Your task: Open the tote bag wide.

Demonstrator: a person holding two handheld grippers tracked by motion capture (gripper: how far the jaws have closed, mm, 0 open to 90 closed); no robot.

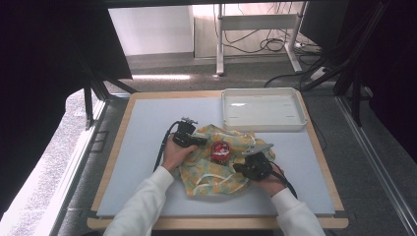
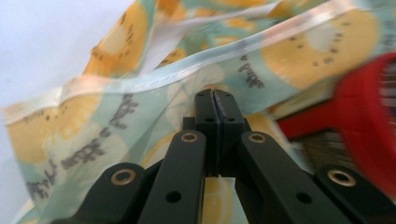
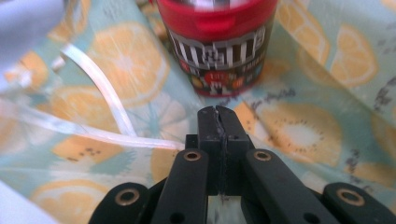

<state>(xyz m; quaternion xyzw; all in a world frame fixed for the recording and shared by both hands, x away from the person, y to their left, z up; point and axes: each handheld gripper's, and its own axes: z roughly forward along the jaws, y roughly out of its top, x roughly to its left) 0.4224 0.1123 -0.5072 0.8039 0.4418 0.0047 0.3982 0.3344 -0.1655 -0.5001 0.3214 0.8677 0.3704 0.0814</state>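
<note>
Here the red can (image 1: 220,150) is flanked: left gripper (image 1: 200,140) clamped, apparently pinching the fruit-print cloth (image 1: 211,179); right gripper (image 1: 241,167) closed, just nearer the can.

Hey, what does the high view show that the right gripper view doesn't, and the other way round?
High view alone: the white tray at the table's far right, the person's sleeves, and the left gripper at the cloth's left edge. Right gripper view alone: the M&M's lettering on the red-lidded tub, a white ribbon, and the right gripper with its jaws closed together. Both share the lemon-print cloth with the tub standing on it.
</note>
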